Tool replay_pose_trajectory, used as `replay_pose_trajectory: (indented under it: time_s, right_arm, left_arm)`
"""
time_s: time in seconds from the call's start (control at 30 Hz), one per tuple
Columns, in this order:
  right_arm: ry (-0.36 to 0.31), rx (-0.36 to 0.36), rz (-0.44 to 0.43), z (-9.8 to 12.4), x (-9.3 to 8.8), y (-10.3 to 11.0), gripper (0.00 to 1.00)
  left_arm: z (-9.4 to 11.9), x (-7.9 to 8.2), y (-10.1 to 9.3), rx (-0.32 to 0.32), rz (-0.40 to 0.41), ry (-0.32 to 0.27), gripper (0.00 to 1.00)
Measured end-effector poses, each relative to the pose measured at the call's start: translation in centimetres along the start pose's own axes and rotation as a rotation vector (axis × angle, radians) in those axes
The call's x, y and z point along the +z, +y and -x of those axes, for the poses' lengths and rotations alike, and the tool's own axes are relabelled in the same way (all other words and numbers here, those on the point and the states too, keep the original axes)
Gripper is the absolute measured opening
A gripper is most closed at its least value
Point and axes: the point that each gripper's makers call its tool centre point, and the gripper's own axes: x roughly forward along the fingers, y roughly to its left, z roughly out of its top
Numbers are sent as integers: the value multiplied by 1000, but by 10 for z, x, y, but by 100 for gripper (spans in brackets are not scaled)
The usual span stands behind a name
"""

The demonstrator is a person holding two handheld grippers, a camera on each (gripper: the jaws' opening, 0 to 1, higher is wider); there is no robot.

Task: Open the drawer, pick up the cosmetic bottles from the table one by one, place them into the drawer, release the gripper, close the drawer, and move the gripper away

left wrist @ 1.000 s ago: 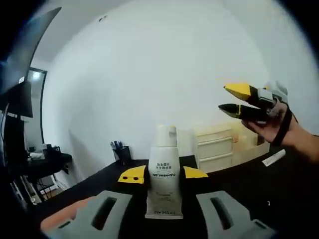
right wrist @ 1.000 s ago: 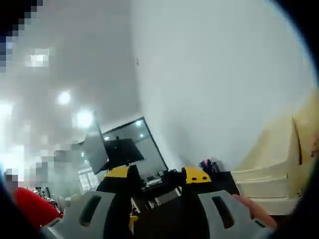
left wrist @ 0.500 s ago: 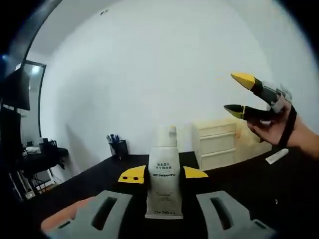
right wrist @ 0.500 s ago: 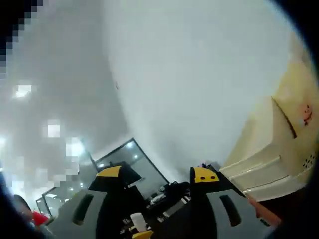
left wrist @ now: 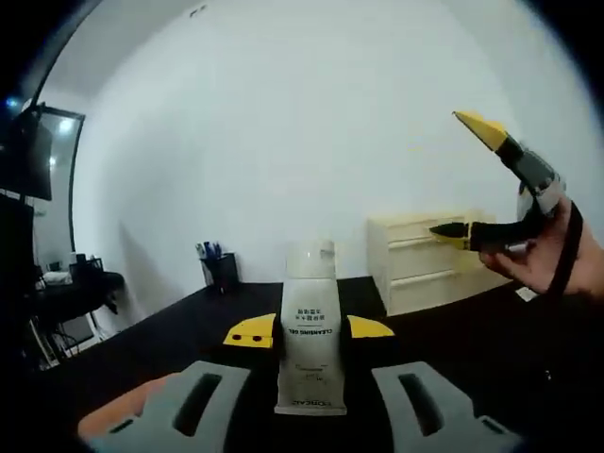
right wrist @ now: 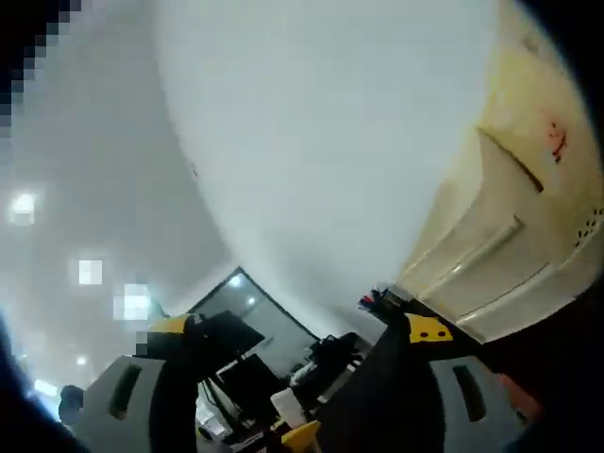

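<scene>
1 bottle (left wrist: 309, 340), 1 drawer unit (left wrist: 422, 261) (cream), 1 pen cup (left wrist: 223, 271).

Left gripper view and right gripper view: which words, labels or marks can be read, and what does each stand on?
"CLEANSING GEL": on the white cosmetic tube clamped between the left gripper's jaws.
Small lines above and below it on that tube: too small to read.
Line along the tube's bottom edge: blurred.
Red mark on the cream drawer cabinet in the right gripper view: too blurred to read.

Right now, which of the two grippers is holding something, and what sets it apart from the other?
The left gripper: its jaws are shut on an upright white cosmetic bottle. The right gripper, held in a hand, has its jaws spread wide and empty.
</scene>
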Motion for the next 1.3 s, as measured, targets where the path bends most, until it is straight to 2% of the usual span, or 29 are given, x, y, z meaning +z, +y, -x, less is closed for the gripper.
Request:
replay_pose_trajectory:
  time_s: [0.07, 0.13, 0.27, 0.4, 0.57, 0.77, 0.87, 1.07, 1.17, 1.3]
  right_arm:
    - [26, -29, -30, 0, -14, -11, 83]
    - [29, -57, -60, 2, -19, -20, 83]
    - [1, -101, -95, 6, -19, -34, 83]
    - [-18, -129, -112, 9, -20, -40, 82]
    - [-24, -155, -121, 12, -29, -44, 79]
    - [-27, -210, -135, 18, -38, -58, 73]
    - [-40, -200, -145, 19, -38, -61, 75]
    - [-45, -241, -124, 23, -35, -75, 73]
    - [-94, -229, -103, 26, -24, -76, 74]
    - [-111, -230, -119, 28, -21, -78, 74]
  left_arm:
    - [-2, -2, 3, 0, 15, 2, 21]
    - [-1, -6, 3, -4, 28, -2, 21]
    - [-2, -11, 2, -13, 22, 0, 21]
    - [0, -13, 1, -41, 58, -2, 21]
    - [5, -13, 0, -52, 78, -13, 21]
    - [7, -16, -2, -57, 61, -10, 21]
    - [7, -17, -5, -65, 61, -10, 21]
    - [5, -14, 1, -75, 91, -20, 21]
    - [5, -12, 3, -80, 110, -29, 21]
    - [6, -10, 0, -87, 121, -37, 21]
